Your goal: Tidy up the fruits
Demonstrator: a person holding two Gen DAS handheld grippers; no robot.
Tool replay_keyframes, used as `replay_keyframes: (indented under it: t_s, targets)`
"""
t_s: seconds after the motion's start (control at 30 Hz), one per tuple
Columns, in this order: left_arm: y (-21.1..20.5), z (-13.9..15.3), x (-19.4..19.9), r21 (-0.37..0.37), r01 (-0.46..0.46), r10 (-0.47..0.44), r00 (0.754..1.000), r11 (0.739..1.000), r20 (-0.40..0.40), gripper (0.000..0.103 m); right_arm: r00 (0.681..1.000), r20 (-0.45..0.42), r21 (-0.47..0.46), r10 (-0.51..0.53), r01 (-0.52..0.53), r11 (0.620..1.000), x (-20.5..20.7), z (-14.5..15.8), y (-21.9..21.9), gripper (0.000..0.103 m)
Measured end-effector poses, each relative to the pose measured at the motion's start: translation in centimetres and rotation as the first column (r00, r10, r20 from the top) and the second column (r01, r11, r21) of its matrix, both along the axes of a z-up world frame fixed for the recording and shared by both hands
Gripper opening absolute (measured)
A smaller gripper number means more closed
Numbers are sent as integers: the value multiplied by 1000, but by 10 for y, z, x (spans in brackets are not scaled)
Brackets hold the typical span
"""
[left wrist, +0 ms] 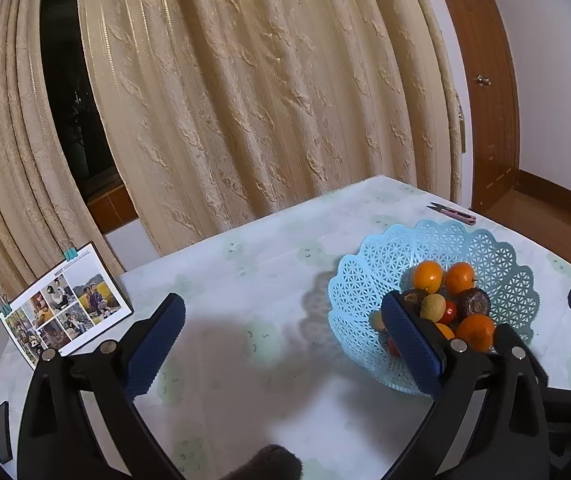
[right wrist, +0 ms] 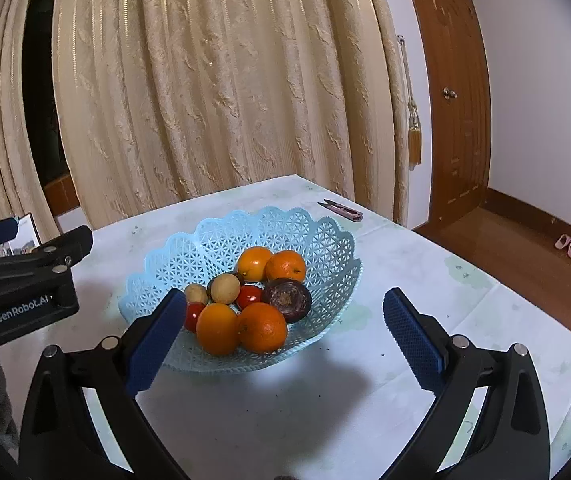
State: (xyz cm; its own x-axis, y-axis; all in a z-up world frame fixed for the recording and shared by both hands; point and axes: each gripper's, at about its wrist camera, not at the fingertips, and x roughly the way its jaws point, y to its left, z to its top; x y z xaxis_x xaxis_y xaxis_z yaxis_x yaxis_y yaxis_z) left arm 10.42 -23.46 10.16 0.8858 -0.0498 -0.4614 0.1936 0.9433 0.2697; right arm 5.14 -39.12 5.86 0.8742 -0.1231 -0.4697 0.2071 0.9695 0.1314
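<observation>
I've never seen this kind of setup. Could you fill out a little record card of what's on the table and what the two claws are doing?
Surface: table under a pale patterned cloth
Container: light blue lattice basket
Contents: four oranges, two red tomatoes, two tan round fruits, one dark purple fruit
Loose fruit on the cloth: none seen
Other items: pink snips behind the basket, clipped photo card at the left
Left claw: open, empty
Right claw: open, empty, facing the basket

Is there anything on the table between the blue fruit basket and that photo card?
Nothing: the left wrist view shows only bare tablecloth between the basket and the photo card.
</observation>
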Motion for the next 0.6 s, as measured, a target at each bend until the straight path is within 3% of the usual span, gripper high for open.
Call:
replay_keyframes:
  t_s: [0.2, 0.6]
  targets:
    - [-5, 4, -8, 22, 11, -12, 1000, 1000, 17, 98, 1000, 1, -53, 0, 0, 999, -3, 1, 9, 100]
    - [-11, 3, -16, 48, 28, -29, 999, 998, 21, 98, 999, -34, -65, -8, 6, 998, -8, -1, 6, 100]
